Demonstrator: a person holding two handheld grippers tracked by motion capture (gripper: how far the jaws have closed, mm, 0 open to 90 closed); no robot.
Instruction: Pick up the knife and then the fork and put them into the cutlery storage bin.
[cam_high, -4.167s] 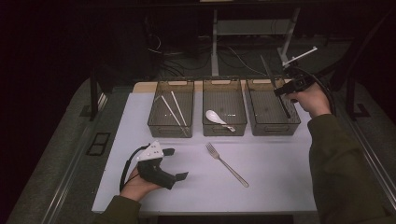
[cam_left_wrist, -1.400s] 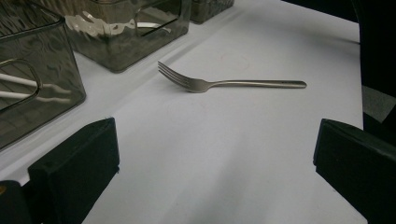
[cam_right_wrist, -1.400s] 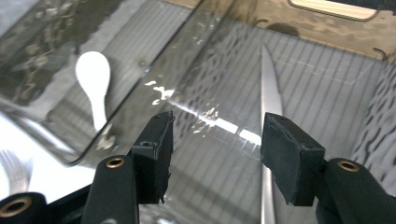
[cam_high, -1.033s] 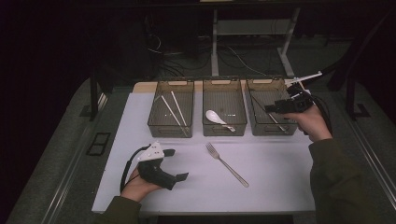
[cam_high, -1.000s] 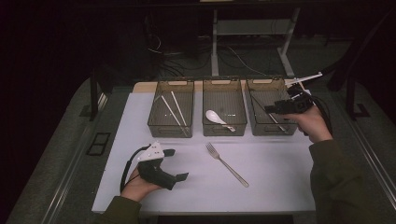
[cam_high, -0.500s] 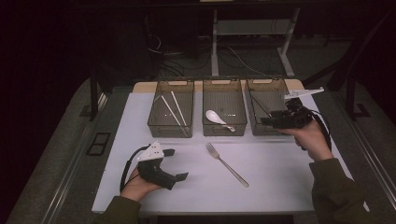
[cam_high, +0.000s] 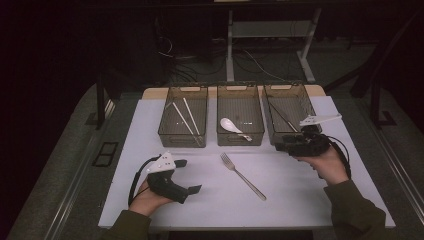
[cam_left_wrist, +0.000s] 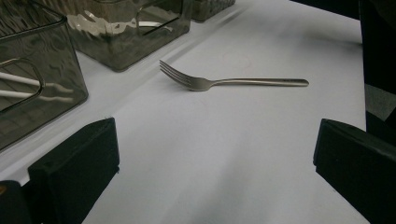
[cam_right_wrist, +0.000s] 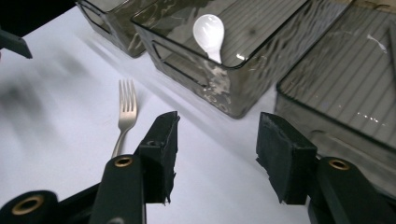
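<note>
A steel fork (cam_high: 242, 175) lies on the white table between my two grippers, tines toward the bins; it also shows as the fork (cam_left_wrist: 233, 82) and the fork (cam_right_wrist: 125, 116). My left gripper (cam_high: 188, 176) rests at the front left, jaws wide open and empty, aimed at the fork (cam_left_wrist: 215, 172). My right gripper (cam_high: 278, 146) hovers low in front of the right bin, pointing left. Its jaws (cam_right_wrist: 217, 154) are open with nothing between them and have just been closing a little.
Three smoky clear bins stand in a row at the back. The left bin (cam_high: 165, 131) holds white chopsticks (cam_high: 186, 119), the middle bin (cam_high: 240, 141) a white spoon (cam_high: 231, 126), the right bin (cam_high: 292, 89) a thin dark utensil (cam_high: 282, 116). The table's front edge is near both hands.
My right hand has come down from above the right bin to the table in front of it, toward the fork. Its jaws narrowed slightly. The left hand stayed put.
</note>
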